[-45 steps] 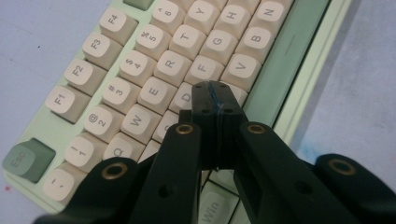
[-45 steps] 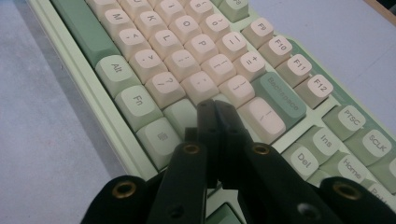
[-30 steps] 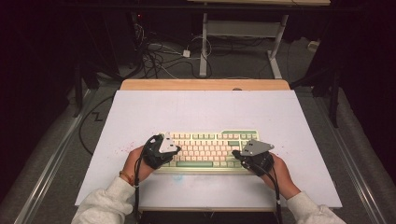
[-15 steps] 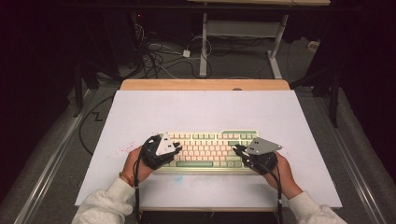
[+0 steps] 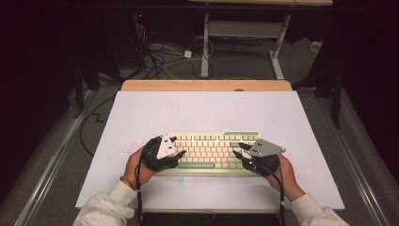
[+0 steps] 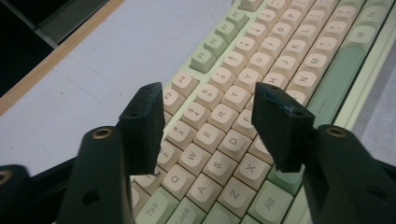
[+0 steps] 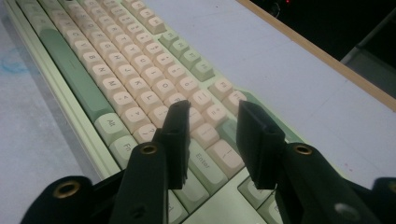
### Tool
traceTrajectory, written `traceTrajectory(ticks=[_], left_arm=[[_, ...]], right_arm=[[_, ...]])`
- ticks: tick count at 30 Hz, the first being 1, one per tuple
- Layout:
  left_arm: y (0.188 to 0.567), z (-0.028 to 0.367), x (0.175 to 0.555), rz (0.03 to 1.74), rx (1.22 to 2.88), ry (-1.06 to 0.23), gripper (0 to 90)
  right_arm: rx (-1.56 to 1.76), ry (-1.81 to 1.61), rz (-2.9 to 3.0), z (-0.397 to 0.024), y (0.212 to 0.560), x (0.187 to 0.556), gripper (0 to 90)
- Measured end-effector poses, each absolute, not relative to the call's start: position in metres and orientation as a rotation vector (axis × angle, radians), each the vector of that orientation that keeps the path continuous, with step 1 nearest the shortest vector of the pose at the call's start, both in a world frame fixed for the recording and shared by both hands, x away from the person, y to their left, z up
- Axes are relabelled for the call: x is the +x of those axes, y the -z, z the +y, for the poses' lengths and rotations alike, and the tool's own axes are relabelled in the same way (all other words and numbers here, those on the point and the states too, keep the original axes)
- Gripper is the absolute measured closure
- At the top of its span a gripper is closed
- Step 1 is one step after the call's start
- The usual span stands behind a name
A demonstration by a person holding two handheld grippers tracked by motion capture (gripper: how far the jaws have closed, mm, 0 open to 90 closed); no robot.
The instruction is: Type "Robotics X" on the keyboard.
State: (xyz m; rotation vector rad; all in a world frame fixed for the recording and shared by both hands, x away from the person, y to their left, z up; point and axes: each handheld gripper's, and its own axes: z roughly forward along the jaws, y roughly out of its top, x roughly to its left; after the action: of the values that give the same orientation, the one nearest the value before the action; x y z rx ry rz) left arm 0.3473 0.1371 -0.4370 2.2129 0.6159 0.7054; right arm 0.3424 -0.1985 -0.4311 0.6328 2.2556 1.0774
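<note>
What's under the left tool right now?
Under the left tool, whose jaws have just been opening with nothing between them, lie the keyboard's left letter keys, around E, D and S. The keys beneath the tool's body near Tab are partly covered.

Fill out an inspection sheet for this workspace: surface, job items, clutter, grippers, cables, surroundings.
Surface: white mat over a wooden table; faint reddish specks near its left part.
Job's things: cream and green keyboard, lying flat and square to the near edge.
Clutter: nothing seen.
Grippers: left gripper poised above the letter keys at the keyboard's left end, right gripper above the Enter area at its right end; both have just been opening, nothing between the fingers.
Cables: one black cable trails from each gripper along the forearm; a tangle of cables lies on the floor beyond the table.
Surroundings: dark room, white desk frame behind, grey floor.
</note>
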Motion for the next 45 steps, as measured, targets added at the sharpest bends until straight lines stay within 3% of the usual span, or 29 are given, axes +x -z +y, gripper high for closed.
traceTrajectory(ticks=[5, 8, 10, 12, 16, 45], left_arm=[[0.438, 0.137, 0.345, 0.634, 2.184, -0.724, 23.0], [0.438, 0.137, 0.345, 0.626, 2.180, -0.728, 21.6], [0.438, 0.137, 0.344, 0.616, 2.184, -0.725, 16.0], [0.438, 0.136, 0.343, 0.609, 2.179, -0.733, 16.0], [0.439, 0.133, 0.341, 0.593, 2.184, -0.759, 16.0], [0.433, 0.131, 0.334, 0.548, 2.133, -0.819, 16.0]], right_arm=[[0.631, -1.083, 2.248, -0.197, 0.431, 0.342, 44.8], [0.650, -1.092, 2.228, -0.197, 0.431, 0.342, 36.1], [0.659, -1.121, 2.224, -0.198, 0.431, 0.341, 33.5], [0.659, -1.119, 2.209, -0.197, 0.430, 0.341, 24.4], [0.684, -1.126, 2.194, -0.196, 0.431, 0.341, 14.8], [0.691, -1.102, 2.161, -0.198, 0.427, 0.343, 16.1]])
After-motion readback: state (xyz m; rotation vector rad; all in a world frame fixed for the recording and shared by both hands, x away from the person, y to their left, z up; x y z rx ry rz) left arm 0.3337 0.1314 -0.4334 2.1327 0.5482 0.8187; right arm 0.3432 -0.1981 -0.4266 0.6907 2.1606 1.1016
